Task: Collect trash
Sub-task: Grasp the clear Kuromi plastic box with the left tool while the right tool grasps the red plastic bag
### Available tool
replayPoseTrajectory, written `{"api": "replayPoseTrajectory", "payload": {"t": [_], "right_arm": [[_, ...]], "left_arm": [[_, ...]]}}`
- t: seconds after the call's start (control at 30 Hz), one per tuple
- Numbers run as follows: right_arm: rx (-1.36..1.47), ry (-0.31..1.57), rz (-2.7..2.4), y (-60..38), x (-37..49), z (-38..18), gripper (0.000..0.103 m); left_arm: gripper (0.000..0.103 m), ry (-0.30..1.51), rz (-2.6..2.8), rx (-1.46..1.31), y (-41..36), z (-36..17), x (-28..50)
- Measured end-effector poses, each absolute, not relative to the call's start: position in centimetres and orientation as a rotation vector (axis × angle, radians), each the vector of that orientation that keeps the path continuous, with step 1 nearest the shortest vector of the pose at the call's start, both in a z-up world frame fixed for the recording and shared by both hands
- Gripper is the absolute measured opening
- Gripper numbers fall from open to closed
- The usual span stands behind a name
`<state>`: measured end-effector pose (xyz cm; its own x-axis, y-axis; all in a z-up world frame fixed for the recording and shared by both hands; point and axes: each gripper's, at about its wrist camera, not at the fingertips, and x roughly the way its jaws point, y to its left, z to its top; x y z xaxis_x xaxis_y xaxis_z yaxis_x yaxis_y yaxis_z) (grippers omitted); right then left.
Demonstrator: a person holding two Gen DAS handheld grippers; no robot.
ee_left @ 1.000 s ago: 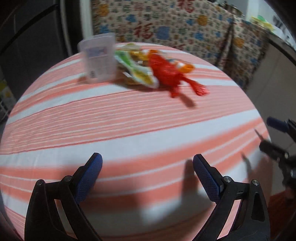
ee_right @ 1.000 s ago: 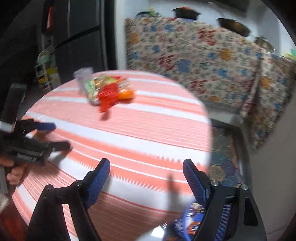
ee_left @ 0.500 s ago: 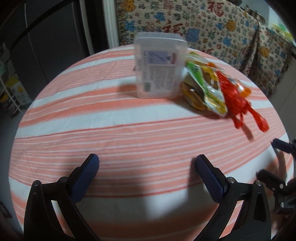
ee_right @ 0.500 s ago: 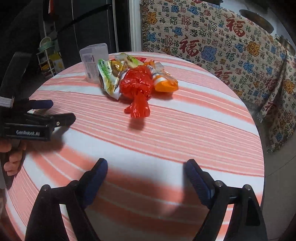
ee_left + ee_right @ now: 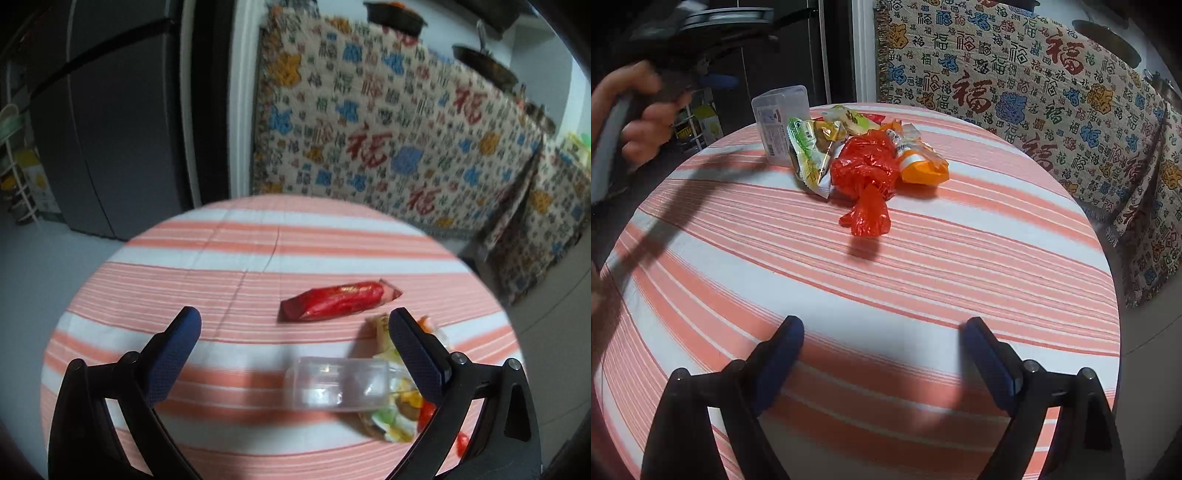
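A pile of trash lies on the round striped table (image 5: 960, 266): a crumpled red plastic bag (image 5: 866, 173), a green snack wrapper (image 5: 807, 157), an orange packet (image 5: 921, 164) and a clear plastic box (image 5: 781, 122). My left gripper (image 5: 295, 328) is open above the far side of the pile; the clear box (image 5: 340, 384) lies just below it and a red wrapper (image 5: 340, 301) beyond. In the right wrist view the left gripper shows at the upper left, held in a hand (image 5: 646, 114). My right gripper (image 5: 884, 332) is open and empty over the near table, well short of the pile.
A patterned cloth (image 5: 1034, 81) covers furniture behind the table. A dark refrigerator (image 5: 110, 122) stands at the left. A wire rack with packets (image 5: 22, 173) is beside it. The table edge drops to grey floor (image 5: 1152, 350) on the right.
My left gripper has risen and swung over the pile, now looking down past the clear box at a red wrapper. My right gripper moved closer to the pile.
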<state>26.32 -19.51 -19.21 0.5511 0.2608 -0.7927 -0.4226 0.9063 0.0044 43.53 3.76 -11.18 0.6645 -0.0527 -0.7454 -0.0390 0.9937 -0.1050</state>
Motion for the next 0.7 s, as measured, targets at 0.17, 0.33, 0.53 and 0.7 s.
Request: {"api": "replayPoseTrajectory", "payload": {"t": [0.17,0.33,0.53,0.7], "right_arm": [[-0.195,0.902,0.409,-19.5,26.4,-19.2,0.091],[-0.195,0.903,0.408,-19.4,26.4,-19.2,0.091],[-0.195,0.904,0.408,-19.5,26.4,-19.2,0.091],[-0.198,0.909,0.41,-19.5,26.4,-19.1,0.091]], "left_arm": [[0.099,0.873,-0.074,-0.054,3.5,-13.0,39.0],[0.1,0.902,-0.144,-0.031,5.2,-13.8,33.4],[0.1,0.907,-0.233,-0.115,4.8,-16.0,30.9],[0.101,0.921,-0.23,-0.073,1.3,-17.7,32.2]]}}
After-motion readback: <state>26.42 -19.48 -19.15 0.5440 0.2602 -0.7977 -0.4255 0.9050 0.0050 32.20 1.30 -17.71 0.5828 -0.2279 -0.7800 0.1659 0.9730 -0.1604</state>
